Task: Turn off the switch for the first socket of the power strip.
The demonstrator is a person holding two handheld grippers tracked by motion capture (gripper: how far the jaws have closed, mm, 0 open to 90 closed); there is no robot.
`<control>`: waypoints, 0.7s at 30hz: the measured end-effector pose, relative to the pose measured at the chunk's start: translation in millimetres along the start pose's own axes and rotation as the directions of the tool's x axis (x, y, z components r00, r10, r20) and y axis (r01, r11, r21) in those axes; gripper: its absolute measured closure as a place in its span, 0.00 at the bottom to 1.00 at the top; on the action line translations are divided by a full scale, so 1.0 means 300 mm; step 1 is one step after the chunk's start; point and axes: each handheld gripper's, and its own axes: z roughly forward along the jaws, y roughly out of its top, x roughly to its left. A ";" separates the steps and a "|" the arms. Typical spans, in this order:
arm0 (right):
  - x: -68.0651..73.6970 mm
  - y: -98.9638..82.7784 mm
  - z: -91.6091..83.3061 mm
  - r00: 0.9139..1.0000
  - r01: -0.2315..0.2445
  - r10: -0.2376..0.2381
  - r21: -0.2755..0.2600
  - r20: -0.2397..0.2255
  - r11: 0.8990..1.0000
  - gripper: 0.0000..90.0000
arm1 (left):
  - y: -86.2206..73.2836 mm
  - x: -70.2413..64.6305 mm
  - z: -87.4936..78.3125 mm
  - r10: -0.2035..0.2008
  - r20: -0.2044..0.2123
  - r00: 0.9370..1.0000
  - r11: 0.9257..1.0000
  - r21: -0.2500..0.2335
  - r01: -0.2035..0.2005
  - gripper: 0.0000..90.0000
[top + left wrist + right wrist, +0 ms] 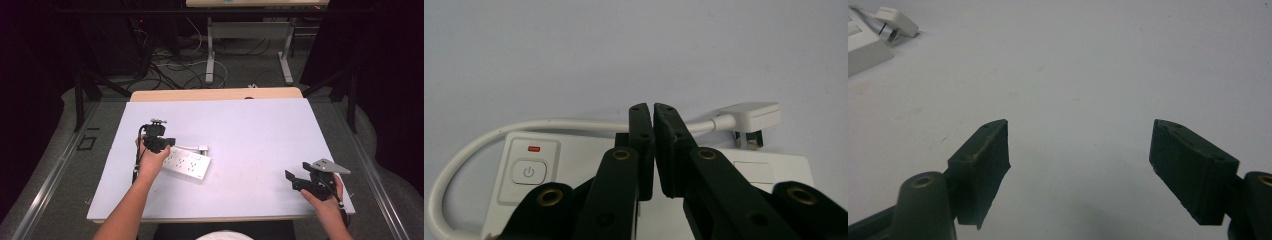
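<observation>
White power strip [186, 163] lies on the table [260, 145]; from above we note the left gripper [167, 142] at its left end and the right gripper [291, 180] well apart. In the left gripper view, its jaws are closed together, empty, over the strip, plug [754, 117] beyond. In the right gripper view, its jaws gape, empty.

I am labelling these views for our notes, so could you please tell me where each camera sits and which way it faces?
High view: above the person's side, facing forward and down on the table; forearms, left gripper and right gripper show.
Left gripper view: rides that gripper, over shut jaws at the power strip.
Right gripper view: over open jaws along the table.
Shared: all show the power strip and its plug.
</observation>
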 end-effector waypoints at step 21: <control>-0.002 0.000 0.001 1.000 0.004 -0.004 0.000 -0.002 1.000 0.26 | -0.009 -0.008 0.048 0.022 -0.005 1.000 0.995 0.094 -0.021 1.00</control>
